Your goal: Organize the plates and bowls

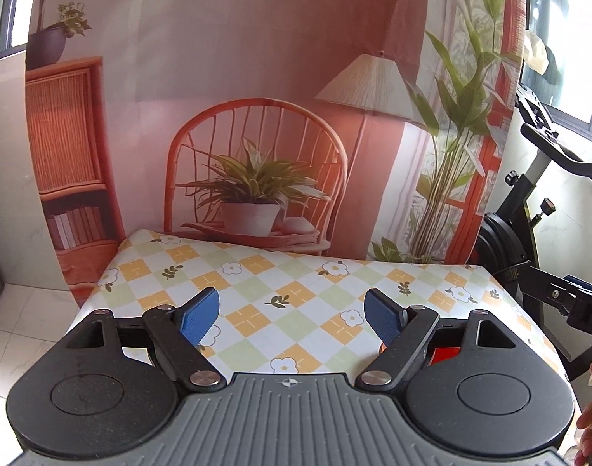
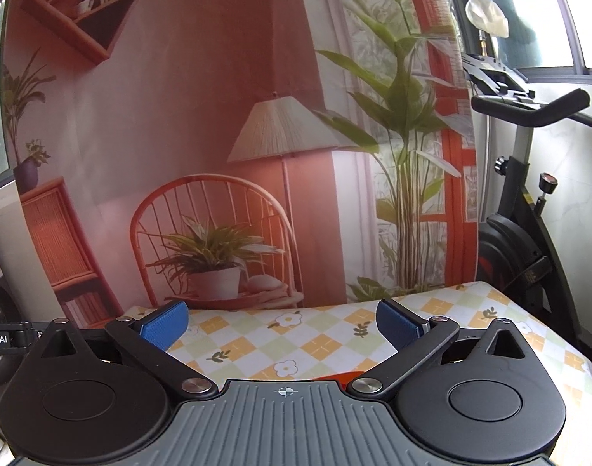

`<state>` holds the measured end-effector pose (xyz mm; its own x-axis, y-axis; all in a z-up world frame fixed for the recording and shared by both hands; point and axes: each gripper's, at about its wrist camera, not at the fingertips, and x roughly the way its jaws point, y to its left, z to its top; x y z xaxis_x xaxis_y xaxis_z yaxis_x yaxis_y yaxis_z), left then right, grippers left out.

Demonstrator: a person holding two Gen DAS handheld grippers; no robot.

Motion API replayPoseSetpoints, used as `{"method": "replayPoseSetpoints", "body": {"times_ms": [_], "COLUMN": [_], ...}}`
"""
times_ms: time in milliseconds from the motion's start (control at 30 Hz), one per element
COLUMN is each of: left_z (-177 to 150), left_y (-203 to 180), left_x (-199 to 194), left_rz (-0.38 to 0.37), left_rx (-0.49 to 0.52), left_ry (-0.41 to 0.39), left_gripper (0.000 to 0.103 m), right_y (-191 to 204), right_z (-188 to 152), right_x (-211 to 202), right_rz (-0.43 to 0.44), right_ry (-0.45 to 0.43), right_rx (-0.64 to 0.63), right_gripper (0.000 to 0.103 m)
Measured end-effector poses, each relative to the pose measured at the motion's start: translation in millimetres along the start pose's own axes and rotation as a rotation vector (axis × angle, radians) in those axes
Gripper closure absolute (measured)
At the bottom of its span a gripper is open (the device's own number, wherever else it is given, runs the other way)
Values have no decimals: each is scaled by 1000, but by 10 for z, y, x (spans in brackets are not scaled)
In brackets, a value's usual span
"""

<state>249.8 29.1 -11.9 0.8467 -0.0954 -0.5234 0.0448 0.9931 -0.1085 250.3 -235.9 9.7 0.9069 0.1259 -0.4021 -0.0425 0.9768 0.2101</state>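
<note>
Both grippers hang above a surface (image 1: 296, 279) covered with a checked cloth of yellow, green and white squares with small flowers. The left gripper (image 1: 294, 312) has its blue-padded fingers (image 1: 200, 312) spread wide with nothing between them. The right gripper (image 2: 282, 328) likewise holds its fingers (image 2: 164, 326) wide apart and empty. No whole plate or bowl shows; only a sliver of something red (image 1: 445, 355) peeks out under the left gripper's right linkage, and a similar red edge (image 2: 348, 376) under the right gripper's body, too hidden to identify. Behind the surface hangs a printed backdrop (image 1: 257, 116) of a chair, lamp and plants. An exercise bike (image 2: 528, 213) stands to the right, beside the surface
</note>
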Motion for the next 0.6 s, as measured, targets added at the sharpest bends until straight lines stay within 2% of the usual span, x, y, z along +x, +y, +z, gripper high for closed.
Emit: {"method": "replayPoseSetpoints", "body": {"times_ms": [133,400,600], "left_z": [51,116,142], "left_y": [41,102,112], "left_x": [-101,-377,-489], "left_rz": [62,120,131], "left_rx": [16,44,46], "left_ry": [-19,-90,-104], "left_gripper": [19,19,19], "right_y": [80,172,202], "right_z": [76,144,139], "right_x": [-99,-165,-158], "right_rz": [2,-10,1], "right_ry": [-17,-28,-20], "right_rx": [-13,-38,-46], "right_gripper": [1,0,0]}}
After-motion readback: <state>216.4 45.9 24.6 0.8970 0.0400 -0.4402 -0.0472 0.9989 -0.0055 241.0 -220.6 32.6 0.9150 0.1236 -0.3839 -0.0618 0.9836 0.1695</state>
